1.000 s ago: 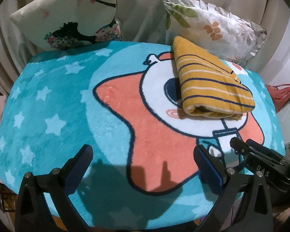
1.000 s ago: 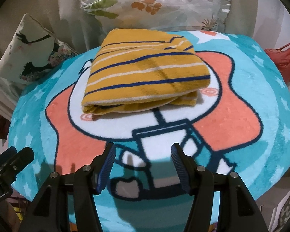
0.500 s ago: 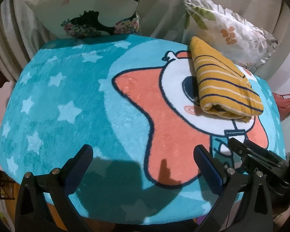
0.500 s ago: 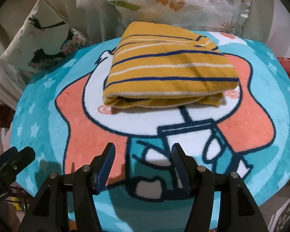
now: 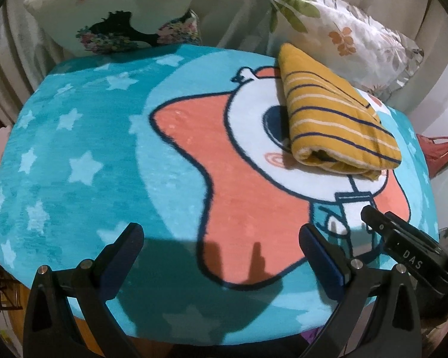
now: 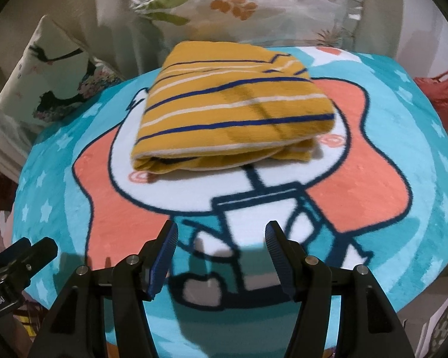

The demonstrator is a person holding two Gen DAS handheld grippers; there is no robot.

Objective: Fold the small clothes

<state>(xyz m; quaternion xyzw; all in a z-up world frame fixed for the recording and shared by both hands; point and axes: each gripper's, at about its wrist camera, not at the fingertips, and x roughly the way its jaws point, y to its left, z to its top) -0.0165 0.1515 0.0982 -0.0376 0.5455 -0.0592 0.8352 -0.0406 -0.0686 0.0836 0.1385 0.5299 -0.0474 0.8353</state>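
Observation:
A folded mustard-yellow garment with navy and white stripes [image 5: 334, 122] lies on the white part of the cartoon blanket, also in the right wrist view [image 6: 233, 110]. My left gripper [image 5: 221, 238] is open and empty above the blanket's near edge, well left of the garment. My right gripper [image 6: 221, 238] is open and empty, in front of the garment and apart from it. The right gripper's body shows at the left wrist view's lower right [image 5: 403, 250]. The left gripper's body shows at the right wrist view's lower left [image 6: 18, 262].
The teal star-patterned blanket [image 5: 74, 149] covers a raised surface. A bird-print pillow [image 5: 113, 15] and a leaf-print pillow [image 5: 343, 29] lean at the back. A red bag [image 5: 439, 152] hangs off the right side. The blanket's front edge drops off below the grippers.
Both views have shifted slightly and the garment sits a little nearer in the right wrist view. Both grippers stay open and empty. The garment has not moved.

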